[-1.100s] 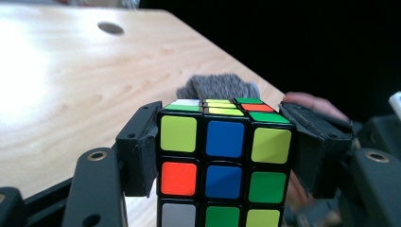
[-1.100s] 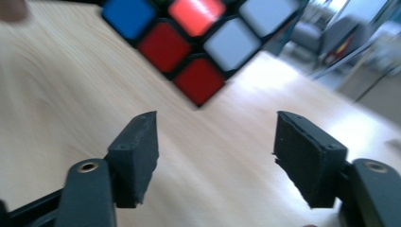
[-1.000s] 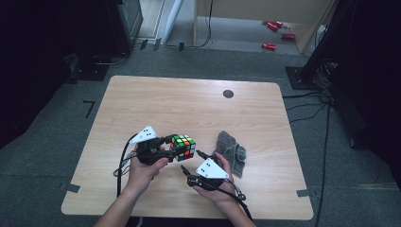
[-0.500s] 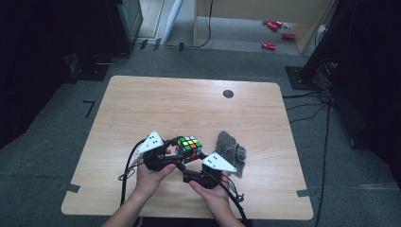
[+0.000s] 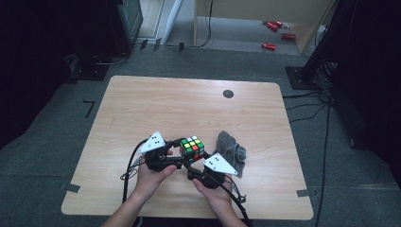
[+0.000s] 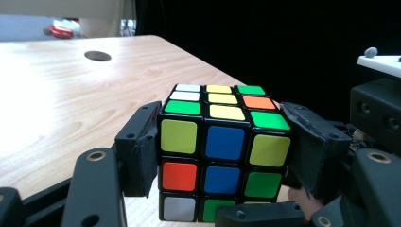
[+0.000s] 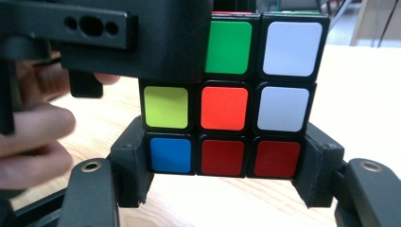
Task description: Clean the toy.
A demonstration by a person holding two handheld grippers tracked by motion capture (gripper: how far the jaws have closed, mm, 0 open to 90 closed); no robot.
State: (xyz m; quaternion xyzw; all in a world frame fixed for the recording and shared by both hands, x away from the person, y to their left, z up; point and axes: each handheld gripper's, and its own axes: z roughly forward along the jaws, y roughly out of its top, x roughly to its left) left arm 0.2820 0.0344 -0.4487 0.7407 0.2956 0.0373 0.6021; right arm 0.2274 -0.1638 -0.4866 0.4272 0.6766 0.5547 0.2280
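Note:
A scrambled Rubik's cube (image 5: 191, 148) is held just above the wooden table (image 5: 189, 109) near its front middle. My left gripper (image 5: 183, 152) comes in from the left and is shut on it. In the left gripper view its jaws press the cube (image 6: 222, 142) on both sides of the upper two layers. From the near right, my right gripper (image 5: 195, 165) is shut on the cube too. In the right gripper view the pads (image 7: 135, 165) clamp the bottom layer of the cube (image 7: 227, 106), with the left gripper's body (image 7: 118, 33) covering its top left corner.
A crumpled grey cloth (image 5: 231, 152) lies on the table just right of the cube, beside the right hand. A dark round hole (image 5: 228, 93) sits far back in the tabletop. Cables trail from both grippers toward the front edge.
The right gripper has risen from the near right to the cube and now clamps its bottom layer. The left gripper and cube shifted slightly right.

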